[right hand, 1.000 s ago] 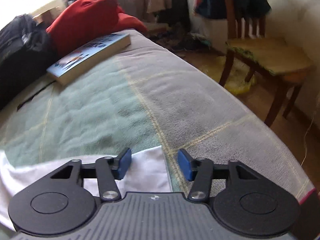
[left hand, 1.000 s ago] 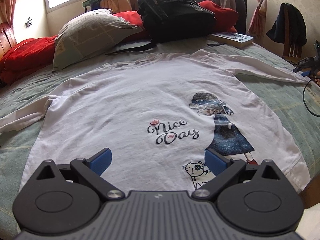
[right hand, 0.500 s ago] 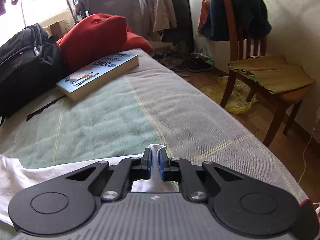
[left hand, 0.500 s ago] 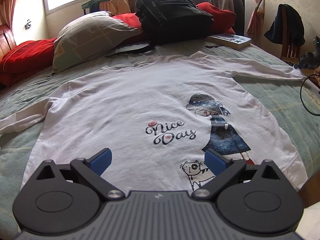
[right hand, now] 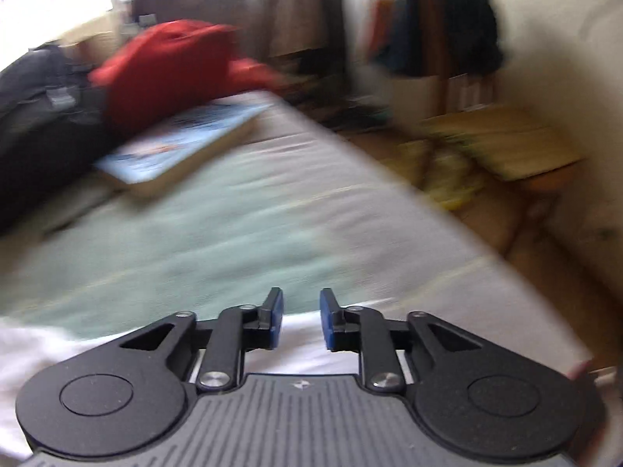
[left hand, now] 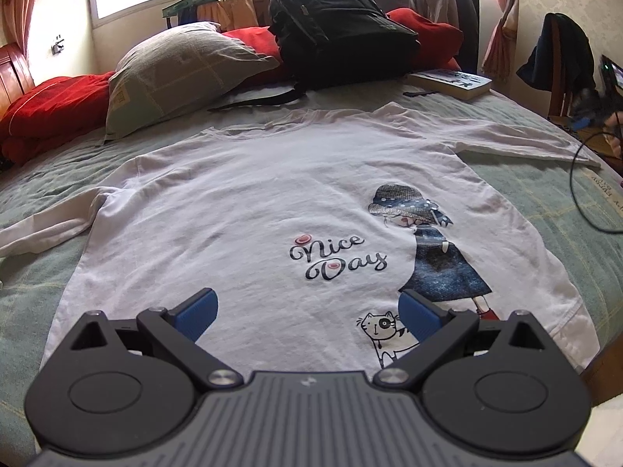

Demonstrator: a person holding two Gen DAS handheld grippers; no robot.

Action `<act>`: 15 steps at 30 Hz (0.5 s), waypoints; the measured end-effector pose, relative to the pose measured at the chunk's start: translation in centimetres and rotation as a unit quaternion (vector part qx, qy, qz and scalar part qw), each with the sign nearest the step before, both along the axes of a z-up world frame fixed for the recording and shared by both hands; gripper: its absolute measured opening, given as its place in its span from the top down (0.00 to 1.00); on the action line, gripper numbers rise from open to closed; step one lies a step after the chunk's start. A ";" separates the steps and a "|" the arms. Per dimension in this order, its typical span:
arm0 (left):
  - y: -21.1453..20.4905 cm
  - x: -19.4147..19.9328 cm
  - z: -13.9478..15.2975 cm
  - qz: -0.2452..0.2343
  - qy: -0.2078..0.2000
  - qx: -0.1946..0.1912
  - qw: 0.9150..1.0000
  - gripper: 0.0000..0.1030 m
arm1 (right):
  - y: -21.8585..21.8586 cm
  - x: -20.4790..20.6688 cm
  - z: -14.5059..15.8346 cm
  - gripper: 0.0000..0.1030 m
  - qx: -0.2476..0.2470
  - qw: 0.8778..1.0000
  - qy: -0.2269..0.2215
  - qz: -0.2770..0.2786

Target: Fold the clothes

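Both the left gripper (left hand: 307, 311) and the right gripper (right hand: 300, 319) share one build: a ribbed grey body with a small pale mark at its front edge, two round black discs, black linkage arms with silver screws, and blue-padded fingers (left hand: 196, 309).

White shirt (left hand: 272, 210) spread flat; left gripper (left hand: 307, 311) jaws wide apart
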State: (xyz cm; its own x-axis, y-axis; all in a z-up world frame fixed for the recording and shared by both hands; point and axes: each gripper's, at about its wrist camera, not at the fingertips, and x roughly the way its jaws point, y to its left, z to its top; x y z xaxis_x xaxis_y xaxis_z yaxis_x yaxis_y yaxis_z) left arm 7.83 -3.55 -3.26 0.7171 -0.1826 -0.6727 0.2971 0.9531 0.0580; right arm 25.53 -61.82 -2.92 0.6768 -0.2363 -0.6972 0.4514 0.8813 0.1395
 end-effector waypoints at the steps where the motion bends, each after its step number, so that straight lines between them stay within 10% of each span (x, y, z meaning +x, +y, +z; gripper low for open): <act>1: -0.1 0.0 -0.1 -0.002 0.001 0.000 1.000 0.04 | 1.3 0.7 -0.1 0.64 0.017 1.000 0.005 0.024; 8: 0.0 -0.1 -0.3 -0.002 0.002 -0.001 1.000 0.04 | 8.0 5.7 -3.1 0.62 0.049 0.993 0.061 0.090; 15: 1.5 0.1 -1.0 0.016 0.010 -0.011 1.000 0.04 | 6.8 2.1 -3.7 0.62 -0.002 0.993 0.085 0.086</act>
State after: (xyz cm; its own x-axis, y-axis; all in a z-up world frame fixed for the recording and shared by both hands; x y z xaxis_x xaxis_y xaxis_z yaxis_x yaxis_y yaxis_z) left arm 7.96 -2.03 -4.23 0.7095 -0.1738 -0.6830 0.2668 0.9632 0.0320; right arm 27.63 -55.03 -6.58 0.5798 -0.1311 -0.8041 0.3109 0.9479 0.0696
